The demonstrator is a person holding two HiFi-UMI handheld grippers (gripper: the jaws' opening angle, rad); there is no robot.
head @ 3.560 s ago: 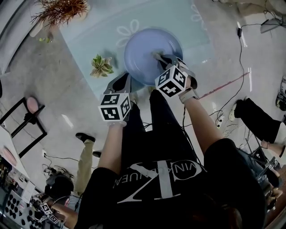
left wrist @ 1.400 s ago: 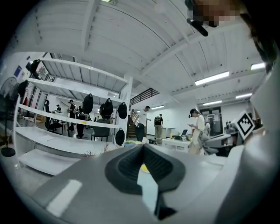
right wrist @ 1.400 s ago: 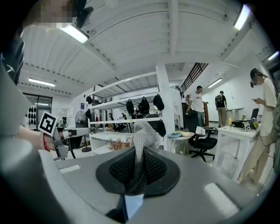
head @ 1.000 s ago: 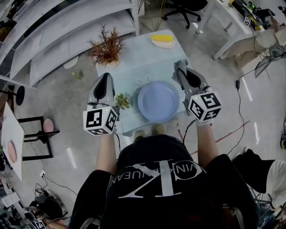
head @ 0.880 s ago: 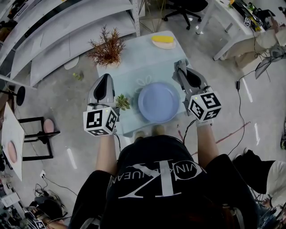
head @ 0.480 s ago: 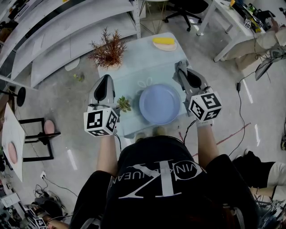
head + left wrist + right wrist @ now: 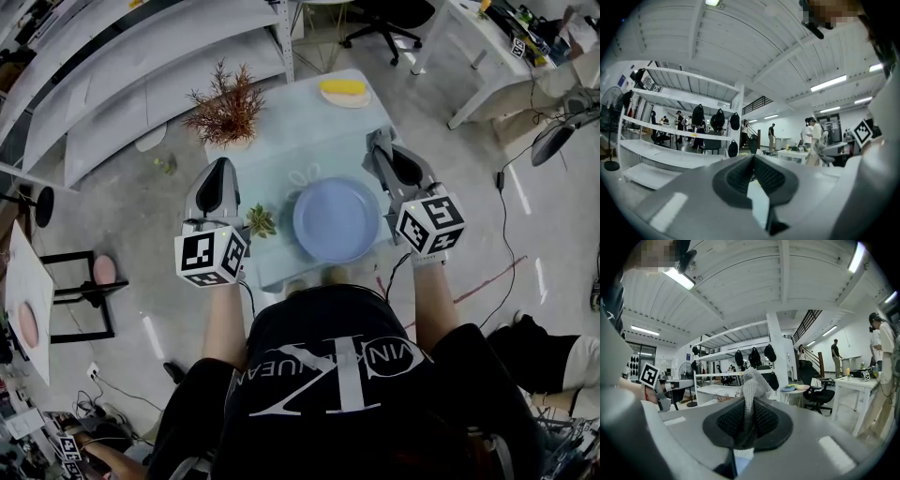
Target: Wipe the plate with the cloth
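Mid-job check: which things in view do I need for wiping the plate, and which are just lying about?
For the job:
- plate
- cloth, pinched in the right tool
- left tool, shut and empty

Just lying about:
- small succulent beside the plate
- dried plant
- dish with a yellow item

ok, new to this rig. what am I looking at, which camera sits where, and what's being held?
There is no robot: a person holds a two-jaw gripper in each hand. The head view comes from a camera on the person's head, looking steeply down. It shows the left gripper, the right gripper and a pale table. On the table are a blue plate, a small succulent, a dried plant and a yellow item. The two gripper views look along each gripper's jaws. The left jaws are together and empty; the right jaws are shut on a grey knitted cloth.
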